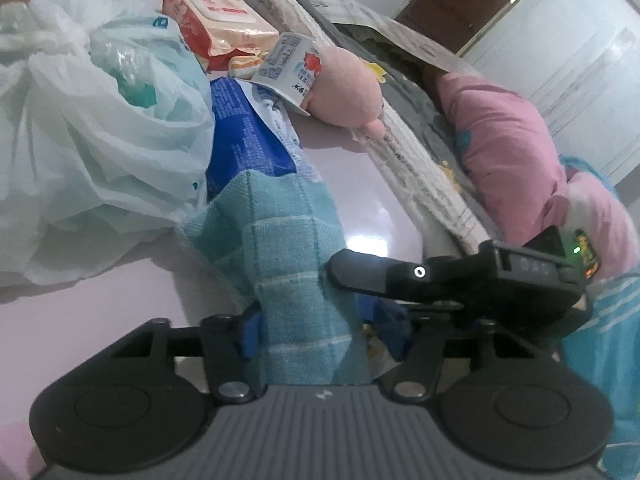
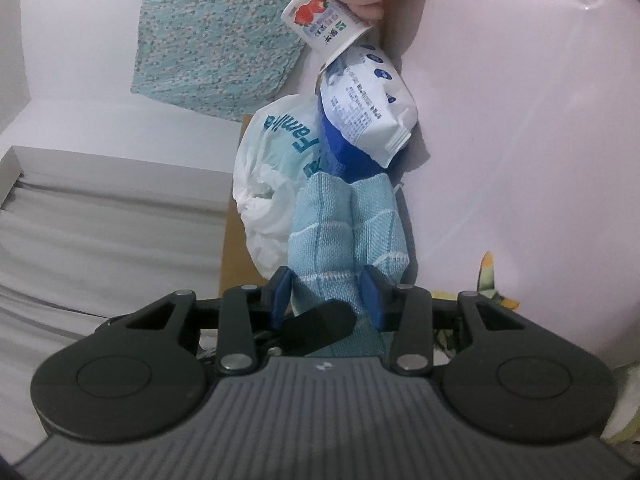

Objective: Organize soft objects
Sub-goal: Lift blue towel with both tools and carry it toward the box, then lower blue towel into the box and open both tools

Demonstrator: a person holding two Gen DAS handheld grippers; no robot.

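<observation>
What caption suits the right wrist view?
Right gripper pinches a folded blue towel before a white plastic bag.

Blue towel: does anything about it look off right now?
Yes. The blue towel is bunched lengthwise, with both the left gripper and right gripper around it. Its far end overlaps the blue packet.

Each wrist camera sits close behind its own fingers. The left view looks down across the table [image 1: 352,184]; the right view is rolled sideways. Both share the blue towel [image 1: 296,280] [image 2: 344,232].
</observation>
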